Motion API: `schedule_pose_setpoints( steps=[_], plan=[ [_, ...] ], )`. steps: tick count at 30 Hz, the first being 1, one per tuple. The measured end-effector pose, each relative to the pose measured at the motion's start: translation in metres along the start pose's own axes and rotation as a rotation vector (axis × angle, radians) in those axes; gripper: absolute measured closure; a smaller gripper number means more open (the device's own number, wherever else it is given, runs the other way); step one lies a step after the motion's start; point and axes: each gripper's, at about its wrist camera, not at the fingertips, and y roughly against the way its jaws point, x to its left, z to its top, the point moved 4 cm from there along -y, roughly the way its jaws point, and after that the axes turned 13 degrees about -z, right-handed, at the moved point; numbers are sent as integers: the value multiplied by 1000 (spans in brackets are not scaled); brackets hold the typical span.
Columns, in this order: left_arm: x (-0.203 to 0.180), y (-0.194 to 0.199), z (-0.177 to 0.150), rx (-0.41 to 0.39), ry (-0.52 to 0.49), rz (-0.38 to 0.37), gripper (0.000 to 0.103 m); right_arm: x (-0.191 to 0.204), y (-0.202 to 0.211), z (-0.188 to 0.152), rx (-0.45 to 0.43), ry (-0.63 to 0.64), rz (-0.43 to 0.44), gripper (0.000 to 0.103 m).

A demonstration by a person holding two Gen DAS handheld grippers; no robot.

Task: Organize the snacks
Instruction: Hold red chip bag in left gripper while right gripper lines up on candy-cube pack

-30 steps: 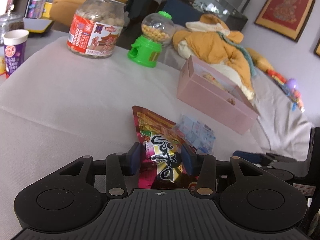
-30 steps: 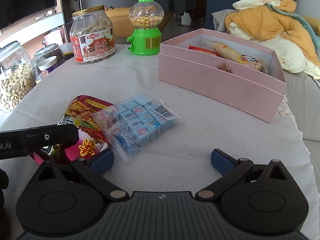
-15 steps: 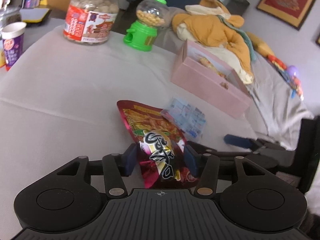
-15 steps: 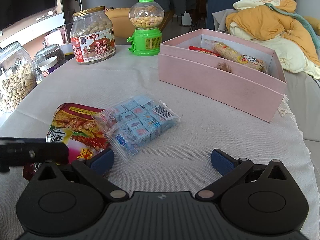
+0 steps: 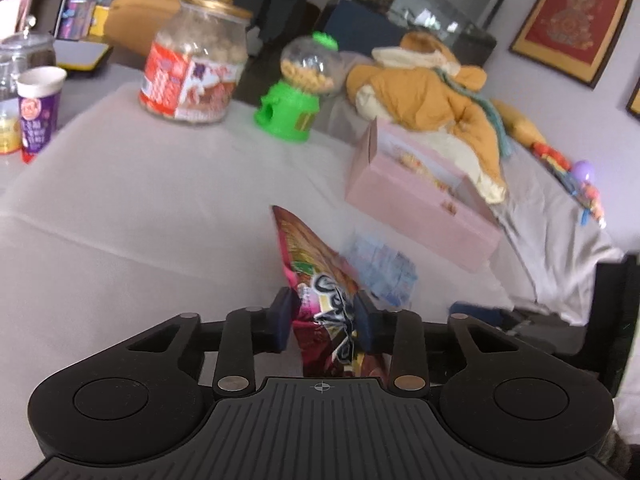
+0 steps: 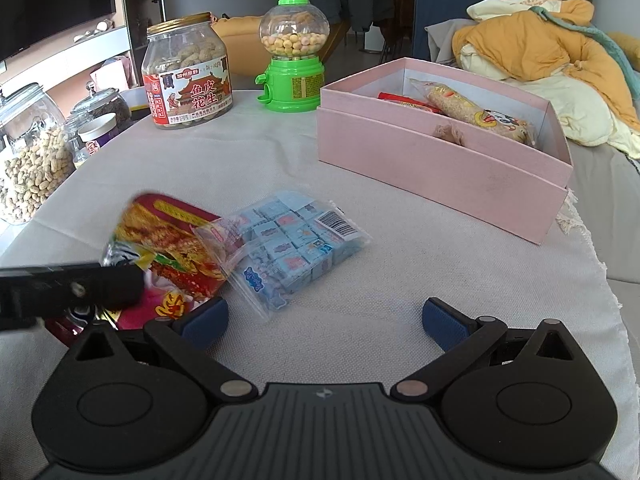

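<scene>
A red snack bag (image 5: 316, 264) sits between the pads of my left gripper (image 5: 325, 318). The jaws are closing and the pads press its crumpled sides, tipping the bag up on edge. In the right wrist view the same bag (image 6: 176, 240) lies at the left with the left gripper's black finger (image 6: 72, 292) across it. A clear packet of blue candies (image 6: 288, 248) overlaps the bag's right edge. The open pink box (image 6: 440, 172) stands behind and holds a few snacks. My right gripper (image 6: 324, 320) rests open just short of the candy packet, with nothing between its fingers.
A peanut jar (image 6: 188, 76) and a green candy dispenser (image 6: 294, 56) stand at the table's far side. Glass jars (image 6: 28, 168) and a paper cup (image 6: 98, 132) sit off the left edge. A yellow coat (image 6: 540, 48) lies behind the box.
The left jaws have narrowed onto the red bag, which now stands crumpled and tipped up instead of lying flat. The right gripper has not moved.
</scene>
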Motion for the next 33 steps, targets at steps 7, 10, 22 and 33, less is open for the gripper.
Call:
schedule_pose_setpoints(
  steps=[7,10,22,33],
  plan=[
    [17,9,9,28,35,10,73,0,0,0,0,1,0,0],
    [27,9,11,89,43,27,75,0,3,0,9,21,9,0],
    [45,12,9,135,81,-11,75,20,21,-6,-5,116,115,6],
    [15,-31,7,132,22,-36,58,16,20,-11,-20,108,97,5]
  ],
)
